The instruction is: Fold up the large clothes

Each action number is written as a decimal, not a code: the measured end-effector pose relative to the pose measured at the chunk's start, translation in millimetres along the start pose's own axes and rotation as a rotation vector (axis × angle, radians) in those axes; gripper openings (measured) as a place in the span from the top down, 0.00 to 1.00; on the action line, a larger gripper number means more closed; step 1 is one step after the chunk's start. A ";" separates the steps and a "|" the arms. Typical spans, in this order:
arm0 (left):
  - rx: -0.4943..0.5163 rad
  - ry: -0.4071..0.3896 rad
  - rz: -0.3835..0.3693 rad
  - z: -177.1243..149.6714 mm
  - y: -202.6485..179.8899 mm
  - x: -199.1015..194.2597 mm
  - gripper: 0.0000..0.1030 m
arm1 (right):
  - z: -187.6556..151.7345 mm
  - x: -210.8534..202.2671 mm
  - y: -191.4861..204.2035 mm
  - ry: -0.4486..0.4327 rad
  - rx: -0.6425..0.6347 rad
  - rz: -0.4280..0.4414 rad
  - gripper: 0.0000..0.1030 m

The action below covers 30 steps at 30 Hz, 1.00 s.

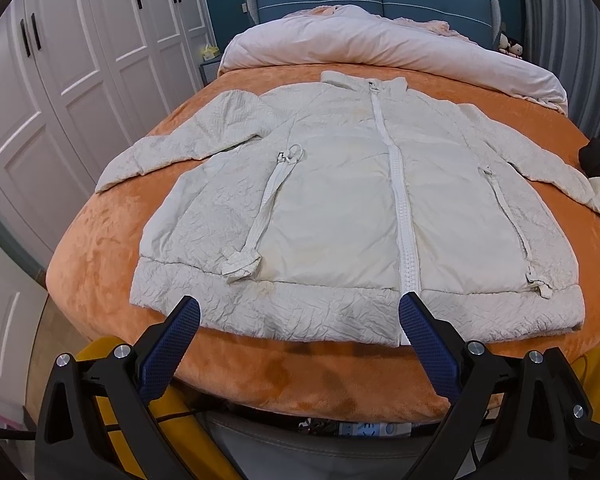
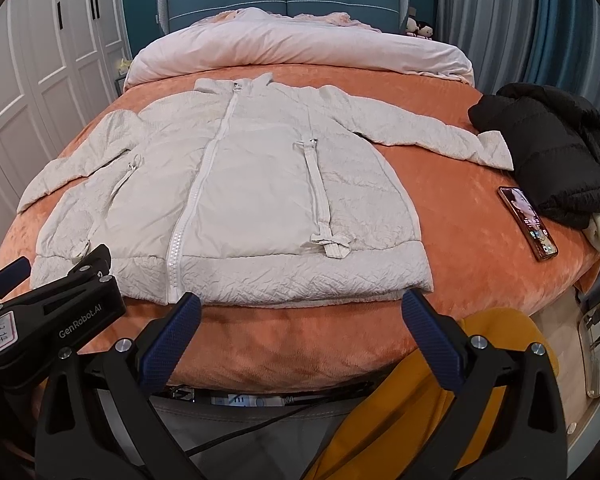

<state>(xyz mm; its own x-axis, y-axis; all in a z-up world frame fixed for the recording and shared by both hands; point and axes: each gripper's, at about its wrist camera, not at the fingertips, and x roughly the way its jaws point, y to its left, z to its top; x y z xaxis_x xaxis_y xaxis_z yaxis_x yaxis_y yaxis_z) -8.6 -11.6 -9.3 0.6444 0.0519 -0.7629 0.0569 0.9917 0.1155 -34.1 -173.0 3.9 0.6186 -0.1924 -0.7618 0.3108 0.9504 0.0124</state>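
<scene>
The white jacket (image 1: 352, 200) lies flat, front up and zipped, on the orange bed (image 1: 100, 248), directly ahead of both tools. The left tool (image 1: 300, 312) and the right tool (image 2: 302, 308) both stand wide open and hold nothing; each hovers just short of the hem. The jacket appears padded, soft and light, with crinkled fabric that should pinch easily. Suitable grasp points are the sleeve cuffs or hem corners. No containers are in view. A black garment (image 2: 556, 152) and a phone (image 2: 528, 222) lie right of the right tool.
</scene>
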 end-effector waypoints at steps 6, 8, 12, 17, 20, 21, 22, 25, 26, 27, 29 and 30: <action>-0.001 0.005 0.001 -0.8 0.1 1.6 0.06 | -0.8 0.9 -0.7 0.005 0.003 0.002 0.05; 0.000 0.004 0.002 -1.0 0.3 1.8 0.06 | -0.9 1.1 -1.1 0.006 0.003 0.001 0.05; -0.002 0.009 0.001 -2.2 1.1 2.8 0.06 | -1.5 2.0 -0.6 0.010 0.003 0.001 0.05; -0.002 0.016 0.002 -4.2 1.9 5.8 0.06 | -2.8 4.8 0.6 0.016 0.001 -0.002 0.05; -0.002 0.024 0.002 -4.5 1.6 8.4 0.06 | -3.6 7.6 2.0 0.024 0.001 -0.003 0.05; -0.002 0.027 0.003 -4.9 1.3 9.2 0.06 | -3.5 8.3 2.4 0.026 0.001 -0.004 0.05; -0.002 0.030 0.003 -5.3 1.3 10.2 0.06 | -3.7 9.2 2.7 0.029 0.001 -0.004 0.05; -0.001 0.034 0.006 -5.3 0.7 11.5 0.06 | -4.3 11.5 2.7 0.035 0.001 -0.003 0.05; -0.001 0.036 0.006 -5.2 0.8 12.5 0.06 | -4.2 12.0 3.2 0.037 0.001 -0.003 0.05; 0.000 0.039 0.007 -5.3 0.8 13.4 0.06 | -3.9 12.8 3.3 0.039 0.000 -0.002 0.05; 0.000 0.043 0.009 -5.4 0.9 15.2 0.06 | -3.9 14.7 3.4 0.044 0.000 -0.002 0.05; 0.000 0.045 0.010 -5.5 0.9 16.2 0.06 | -4.1 15.4 3.8 0.048 0.001 -0.002 0.05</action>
<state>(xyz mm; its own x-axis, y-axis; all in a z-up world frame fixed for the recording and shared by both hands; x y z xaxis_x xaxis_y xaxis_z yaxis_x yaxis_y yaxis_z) -2.3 -9.2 -25.0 0.6096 0.0666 -0.7899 0.0511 0.9911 0.1230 -26.3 -171.3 -10.4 0.5829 -0.1824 -0.7918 0.3125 0.9498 0.0113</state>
